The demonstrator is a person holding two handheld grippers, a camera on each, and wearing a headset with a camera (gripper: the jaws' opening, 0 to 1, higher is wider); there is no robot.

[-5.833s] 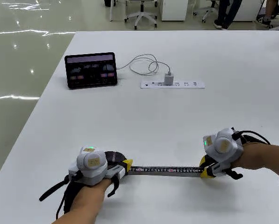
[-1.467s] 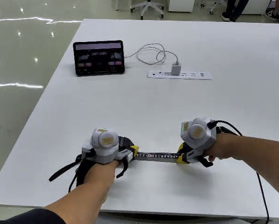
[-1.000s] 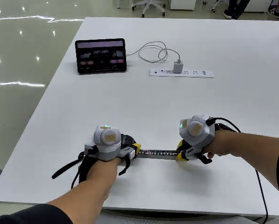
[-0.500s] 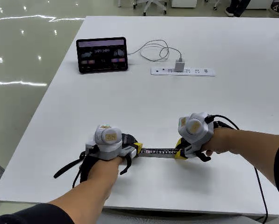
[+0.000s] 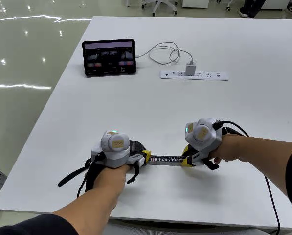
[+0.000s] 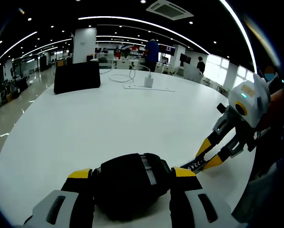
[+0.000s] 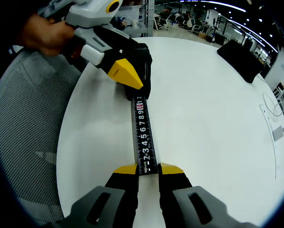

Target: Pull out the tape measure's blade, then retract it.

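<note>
- Now, fingers of my left gripper [image 6: 132, 174] clamp the tape measure case [image 7: 140, 64] on the table [image 7: 208, 118] — rigid, probably an easy hold.
- Fingers of my right gripper [image 7: 149, 169] pinch the blade [image 7: 142, 133] at its end — thin, springy, likely slippery; best held by its hook.

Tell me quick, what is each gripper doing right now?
Left gripper: shut on the tape measure.
Right gripper: shut on the blade.

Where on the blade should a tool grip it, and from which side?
Its free end, approached end-on along its length, as the right tool does. The blade is a narrow flat strip, so jaws fit either side of its width. The left tool holds the case.
</note>
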